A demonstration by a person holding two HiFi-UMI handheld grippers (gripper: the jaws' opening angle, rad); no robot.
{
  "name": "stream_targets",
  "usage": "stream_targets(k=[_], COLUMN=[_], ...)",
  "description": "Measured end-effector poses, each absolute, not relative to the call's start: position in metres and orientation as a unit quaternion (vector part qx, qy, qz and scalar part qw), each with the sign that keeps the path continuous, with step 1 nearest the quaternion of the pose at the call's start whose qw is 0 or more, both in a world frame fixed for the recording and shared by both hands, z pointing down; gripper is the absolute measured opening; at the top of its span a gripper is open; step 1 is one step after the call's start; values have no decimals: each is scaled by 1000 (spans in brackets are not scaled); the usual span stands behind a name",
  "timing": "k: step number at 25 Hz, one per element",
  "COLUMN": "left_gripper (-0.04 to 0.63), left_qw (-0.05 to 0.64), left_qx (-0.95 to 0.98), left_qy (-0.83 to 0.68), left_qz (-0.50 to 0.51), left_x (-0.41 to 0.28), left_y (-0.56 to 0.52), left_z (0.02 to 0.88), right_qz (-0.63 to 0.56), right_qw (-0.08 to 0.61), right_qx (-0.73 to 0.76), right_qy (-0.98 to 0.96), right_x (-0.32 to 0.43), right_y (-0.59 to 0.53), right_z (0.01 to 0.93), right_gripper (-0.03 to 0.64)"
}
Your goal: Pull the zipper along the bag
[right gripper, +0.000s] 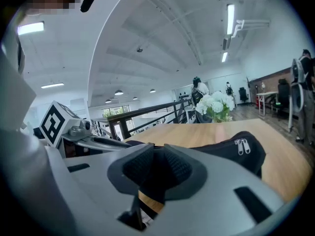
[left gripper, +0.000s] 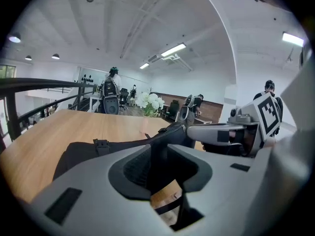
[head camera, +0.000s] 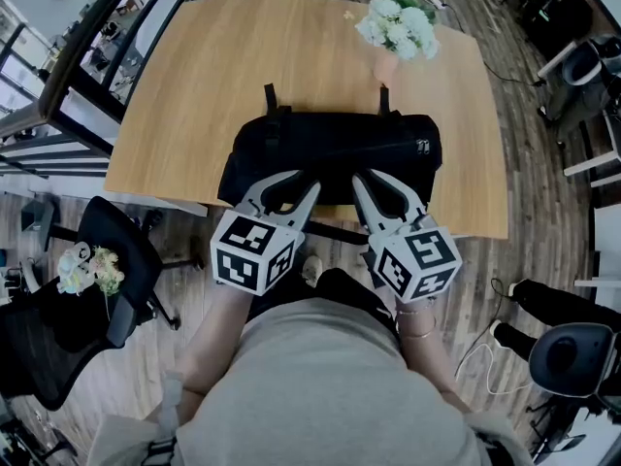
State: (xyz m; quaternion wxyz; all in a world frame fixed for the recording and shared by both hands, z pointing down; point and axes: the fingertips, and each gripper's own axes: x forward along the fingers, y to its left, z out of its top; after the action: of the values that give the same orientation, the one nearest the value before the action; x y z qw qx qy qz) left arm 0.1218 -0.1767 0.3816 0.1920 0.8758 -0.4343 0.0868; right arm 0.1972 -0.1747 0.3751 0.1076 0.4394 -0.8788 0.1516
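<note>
Head view: black bag [head camera: 330, 149] lies lengthwise across the near half of the wooden table [head camera: 194, 85], its front edge hanging slightly over the table's near edge, with two straps sticking out at 12 o'clock. White flowers [head camera: 398, 25] stand at 1 o'clock from the bag, apart from it. Left gripper [head camera: 296, 184] and right gripper [head camera: 376, 181] sit side by side at 6 o'clock of the bag, tips at its front edge. A small pale zipper pull [head camera: 422, 147] shows at the bag's 3 o'clock end. An office chair [head camera: 107, 260] stands on the floor at 8 o'clock. Left gripper view: the jaws stand apart, released - pads [left gripper: 135, 168] are clear of the fabric, and the bag's dark edge shows through the gap beyond them, with a strip of table edge below. The bag [left gripper: 93, 154] stretches off to 9 o'clock, with a buckle on top of it. The flowers are at 12 o'clock, and the right gripper reaches in from 3 o'clock. Right gripper view: jaws also parted with a narrow gap, nothing pinched that I can see - the bag is just past the pads [right gripper: 179, 168]. The bag's end [right gripper: 231, 151] is at 3 o'clock, and a pair of metal zipper pulls [right gripper: 239, 145] hangs on it. The flowers are at 1 o'clock behind the bag, a dark railing [right gripper: 142, 114] at 11 o'clock, and the left gripper's marker cube at 9 o'clock.
</note>
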Motion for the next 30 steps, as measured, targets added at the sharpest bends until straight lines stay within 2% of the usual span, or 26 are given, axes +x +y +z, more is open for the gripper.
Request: stream_targets(k=[5, 8, 18, 30], left_gripper=[103, 74, 28, 21], left_qw=[199, 200, 196, 197], left_qx=[870, 869, 862, 858], left_qy=[-444, -446, -451, -459], left_qz=[78, 77, 124, 119], left_x=[118, 118, 119, 117], left_y=[-170, -167, -161, -165], left_z=[382, 382, 398, 397], right_qz=[149, 148, 153, 151], right_qw=[114, 118, 152, 173], right_qx=[425, 421, 407, 406], right_qy=[-886, -887, -888, -884], right_x=[187, 185, 178, 177], right_y=[-166, -161, -154, -155], right_z=[379, 380, 392, 403], right_gripper=[30, 6, 5, 5])
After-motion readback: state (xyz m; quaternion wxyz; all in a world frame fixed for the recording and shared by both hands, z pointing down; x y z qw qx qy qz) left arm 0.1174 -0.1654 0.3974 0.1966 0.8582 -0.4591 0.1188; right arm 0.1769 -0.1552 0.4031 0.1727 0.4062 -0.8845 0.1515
